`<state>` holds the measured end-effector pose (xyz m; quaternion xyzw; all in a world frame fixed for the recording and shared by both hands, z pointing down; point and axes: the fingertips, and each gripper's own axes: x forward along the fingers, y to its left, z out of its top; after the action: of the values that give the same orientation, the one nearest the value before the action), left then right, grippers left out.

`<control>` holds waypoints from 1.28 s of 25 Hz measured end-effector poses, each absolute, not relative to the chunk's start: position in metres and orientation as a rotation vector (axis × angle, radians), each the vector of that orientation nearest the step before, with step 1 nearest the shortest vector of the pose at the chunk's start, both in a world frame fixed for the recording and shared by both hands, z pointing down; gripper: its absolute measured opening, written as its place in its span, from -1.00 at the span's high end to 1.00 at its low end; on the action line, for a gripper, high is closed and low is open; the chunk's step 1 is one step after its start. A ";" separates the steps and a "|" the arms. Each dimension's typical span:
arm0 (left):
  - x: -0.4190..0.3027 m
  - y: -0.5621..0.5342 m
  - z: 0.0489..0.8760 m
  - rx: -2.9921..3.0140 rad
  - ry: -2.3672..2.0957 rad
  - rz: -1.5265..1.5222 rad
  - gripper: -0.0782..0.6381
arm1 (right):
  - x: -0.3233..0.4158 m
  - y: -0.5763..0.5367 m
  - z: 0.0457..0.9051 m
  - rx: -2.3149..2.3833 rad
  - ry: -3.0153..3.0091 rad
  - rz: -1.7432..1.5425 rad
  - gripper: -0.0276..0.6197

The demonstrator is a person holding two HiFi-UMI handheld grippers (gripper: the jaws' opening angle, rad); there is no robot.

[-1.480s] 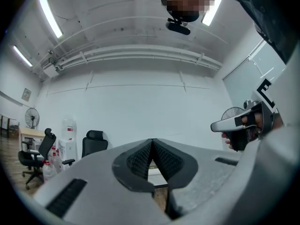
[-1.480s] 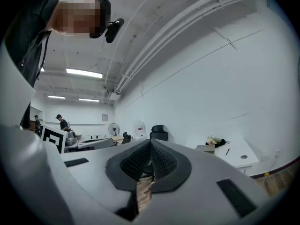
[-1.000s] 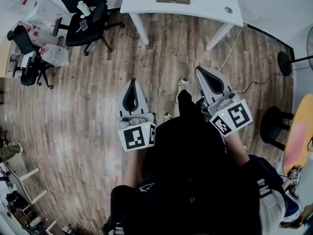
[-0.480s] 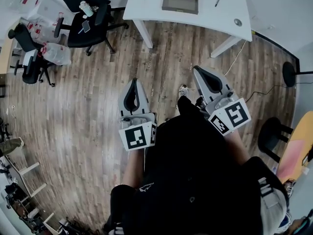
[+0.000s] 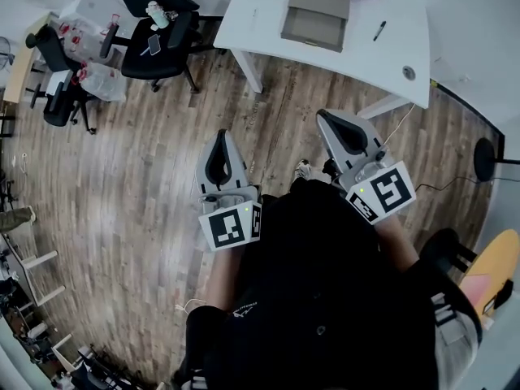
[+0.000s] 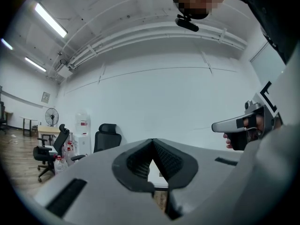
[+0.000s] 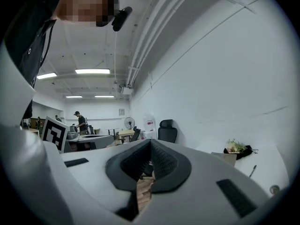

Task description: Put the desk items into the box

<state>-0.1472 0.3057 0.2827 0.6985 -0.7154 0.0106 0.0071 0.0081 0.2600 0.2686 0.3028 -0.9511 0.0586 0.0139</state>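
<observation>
On the desk (image 5: 262, 16): box (image 5: 317, 13), pen (image 5: 379, 30); chairs (image 5: 158, 24) beside.

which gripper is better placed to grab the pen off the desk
Right, probably. The right gripper is nearer the pen on the desk; the left gripper is further from it. Both are shut, empty.

The floor (image 5: 146, 161) is brown wood plank with a faint sheen. At upper centre, the white surface (image 5: 260, 15) looks smooth and matt, and the box (image 5: 316, 13) on it is dull grey-brown card. The left gripper (image 5: 221, 140) and right gripper (image 5: 329, 120) have matt grey plastic shells with dark ribbed pads (image 6: 165, 159).
</observation>
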 end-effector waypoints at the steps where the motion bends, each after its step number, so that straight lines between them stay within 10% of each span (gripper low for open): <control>1: -0.144 0.298 0.283 2.178 -2.248 0.030 0.76 | 0.011 0.253 0.267 0.925 -2.977 0.180 0.92; 32: -0.050 0.039 0.313 2.576 -1.743 0.142 0.76 | 0.114 0.072 0.275 1.486 -2.821 0.340 0.92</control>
<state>-0.0495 0.0385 0.3134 0.8272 -0.5598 0.0456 0.0142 0.1136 0.0721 0.2747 0.4632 -0.8793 0.1060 -0.0323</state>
